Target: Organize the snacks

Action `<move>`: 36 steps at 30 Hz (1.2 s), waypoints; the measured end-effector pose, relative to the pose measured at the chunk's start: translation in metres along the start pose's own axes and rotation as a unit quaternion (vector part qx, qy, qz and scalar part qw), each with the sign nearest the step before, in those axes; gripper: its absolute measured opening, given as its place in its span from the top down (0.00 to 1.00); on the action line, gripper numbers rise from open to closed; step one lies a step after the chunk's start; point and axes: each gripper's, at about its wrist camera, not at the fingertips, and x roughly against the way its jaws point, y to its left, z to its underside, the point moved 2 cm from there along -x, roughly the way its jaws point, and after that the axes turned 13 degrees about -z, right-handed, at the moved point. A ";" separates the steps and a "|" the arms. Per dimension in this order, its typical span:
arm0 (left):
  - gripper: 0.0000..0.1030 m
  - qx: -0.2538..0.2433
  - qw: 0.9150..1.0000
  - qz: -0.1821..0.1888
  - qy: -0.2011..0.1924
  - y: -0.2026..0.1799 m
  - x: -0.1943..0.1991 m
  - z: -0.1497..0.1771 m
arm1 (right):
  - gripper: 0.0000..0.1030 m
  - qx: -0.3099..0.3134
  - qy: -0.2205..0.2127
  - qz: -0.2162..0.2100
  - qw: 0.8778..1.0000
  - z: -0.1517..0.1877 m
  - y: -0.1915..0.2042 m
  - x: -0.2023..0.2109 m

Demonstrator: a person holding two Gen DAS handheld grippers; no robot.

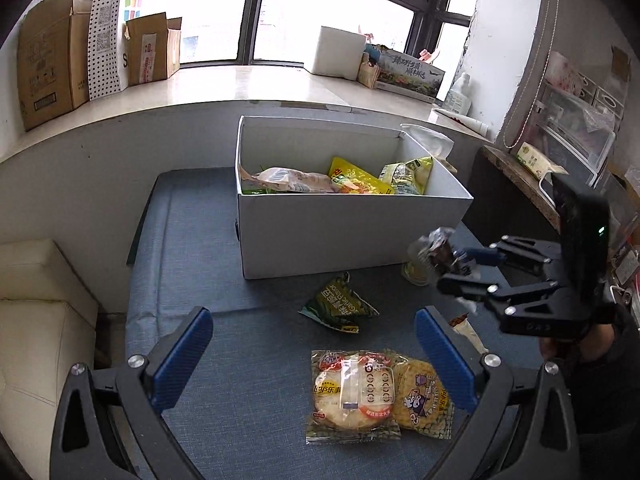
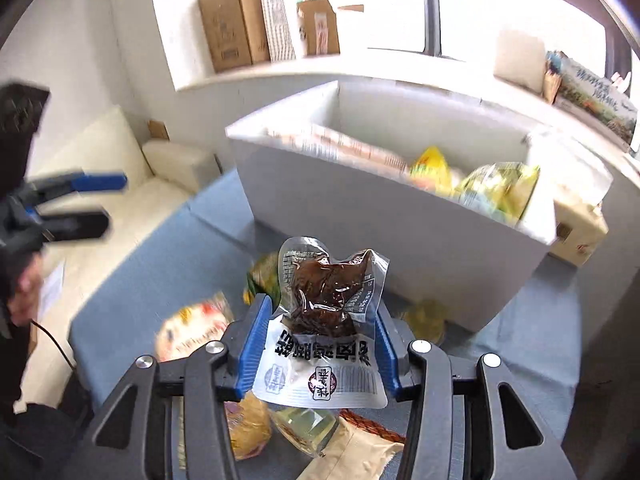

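Observation:
A white box (image 1: 352,236) stands on the blue tablecloth (image 1: 248,344) and holds several snack packets (image 1: 360,178); it also shows in the right wrist view (image 2: 400,236). My right gripper (image 2: 320,320) is shut on a clear-and-white pouch of dark braised meat (image 2: 328,304), held above the cloth in front of the box; it also shows in the left wrist view (image 1: 456,268). My left gripper (image 1: 314,344) is open and empty, low over two round cake packets (image 1: 352,392) (image 1: 424,396). A green triangular packet (image 1: 340,306) lies between them and the box.
Loose packets (image 2: 304,424) lie on the cloth under my right gripper. A cream sofa (image 1: 36,320) stands left of the table. Cardboard boxes (image 1: 52,64) and a white box (image 1: 336,52) line the window sill. Shelving (image 1: 576,128) stands at the right.

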 end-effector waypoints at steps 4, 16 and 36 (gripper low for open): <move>0.00 0.003 1.000 -0.002 0.003 0.002 -0.002 0.001 | 0.49 -0.002 -0.051 0.003 0.999 -0.037 0.000 0.038; 0.00 0.000 1.000 -0.009 0.003 -0.003 0.004 0.010 | 0.00 -0.048 -0.052 0.071 0.995 -0.138 -0.072 0.001; 0.00 -0.015 1.000 -0.009 0.012 -0.016 -0.002 0.015 | 0.00 -0.112 -0.029 0.074 0.991 0.014 -0.030 0.045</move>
